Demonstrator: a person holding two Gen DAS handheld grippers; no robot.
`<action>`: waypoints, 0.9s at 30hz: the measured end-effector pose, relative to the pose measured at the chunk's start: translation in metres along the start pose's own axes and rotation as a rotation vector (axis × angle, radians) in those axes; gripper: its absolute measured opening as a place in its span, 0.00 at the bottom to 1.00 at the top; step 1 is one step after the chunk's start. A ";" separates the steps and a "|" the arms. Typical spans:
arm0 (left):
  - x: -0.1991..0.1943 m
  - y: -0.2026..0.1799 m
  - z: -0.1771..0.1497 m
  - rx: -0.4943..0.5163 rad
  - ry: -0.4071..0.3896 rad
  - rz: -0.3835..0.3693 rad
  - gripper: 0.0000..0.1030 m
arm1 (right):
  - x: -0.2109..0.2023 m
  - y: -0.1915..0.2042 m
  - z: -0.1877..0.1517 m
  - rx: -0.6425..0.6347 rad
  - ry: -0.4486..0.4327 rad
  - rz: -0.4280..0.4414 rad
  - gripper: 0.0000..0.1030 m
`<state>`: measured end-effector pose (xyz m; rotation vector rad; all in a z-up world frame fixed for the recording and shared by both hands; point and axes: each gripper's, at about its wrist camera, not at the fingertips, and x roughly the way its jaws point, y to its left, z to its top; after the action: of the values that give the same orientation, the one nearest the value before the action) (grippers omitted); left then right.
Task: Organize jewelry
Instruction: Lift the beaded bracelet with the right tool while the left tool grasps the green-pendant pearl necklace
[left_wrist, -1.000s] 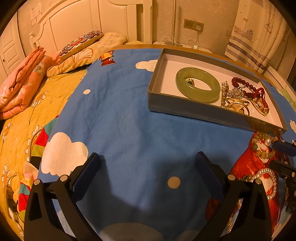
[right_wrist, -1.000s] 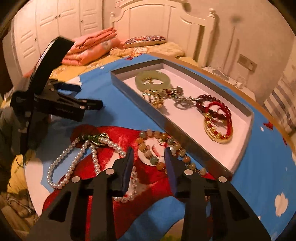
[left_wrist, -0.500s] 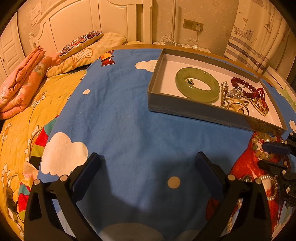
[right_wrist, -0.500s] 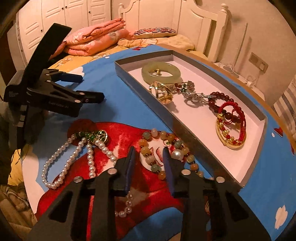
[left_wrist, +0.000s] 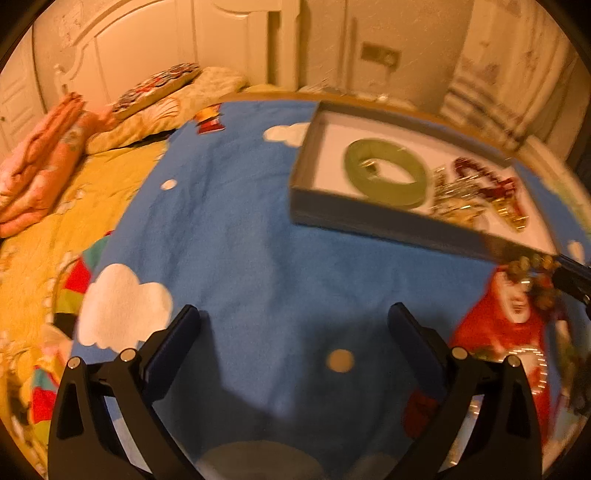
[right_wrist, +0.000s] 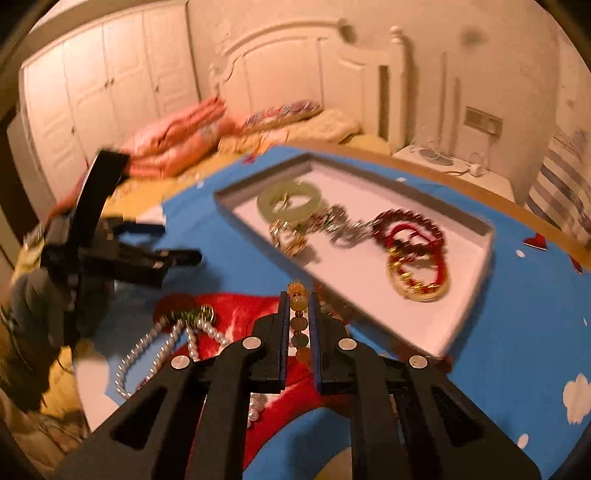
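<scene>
Amber and green beads are now pinched between the pads of the right gripper (right_wrist: 298, 295): the jaws are closing on the bracelet (right_wrist: 298, 321), which a second ago lay flat on the red patch of the cloth (right_wrist: 229, 229), just before the box (right_wrist: 476, 280), with the jaws standing wider above it. The string now hangs a little lifted between the narrow jaws, so I judge that the pick is made and the carry to the box can begin.

The box lies far and to the right of the gripper. Inside it are already a jade bangle (right_wrist: 291, 201), a silver chain (right_wrist: 340, 227), red beads (right_wrist: 402, 225) and a gold ring-shaped piece (right_wrist: 417, 280).

The pearl necklace (right_wrist: 166, 343) with its green clasp lies on the cloth at the near left, not yet touched; it seems to be the last piece outside.

The left gripper (left_wrist: 295, 332) is wide and empty above bare blue cloth, left of the box, as it was before.

The bracelet is loose, so it may swing or slip during the carry.
</scene>
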<state>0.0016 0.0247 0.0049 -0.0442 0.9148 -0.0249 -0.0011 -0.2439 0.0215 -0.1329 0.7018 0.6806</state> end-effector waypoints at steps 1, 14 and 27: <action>-0.007 -0.002 -0.001 0.006 -0.022 -0.041 0.97 | -0.006 -0.003 0.002 0.012 -0.020 -0.011 0.11; -0.021 -0.099 -0.034 0.345 0.020 -0.169 0.46 | -0.086 -0.017 0.017 0.084 -0.266 -0.038 0.11; -0.077 -0.089 -0.019 0.261 -0.142 -0.278 0.18 | -0.127 -0.020 0.015 0.082 -0.360 -0.068 0.11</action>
<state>-0.0605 -0.0612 0.0590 0.0687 0.7517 -0.3947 -0.0517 -0.3222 0.1114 0.0411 0.3767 0.5902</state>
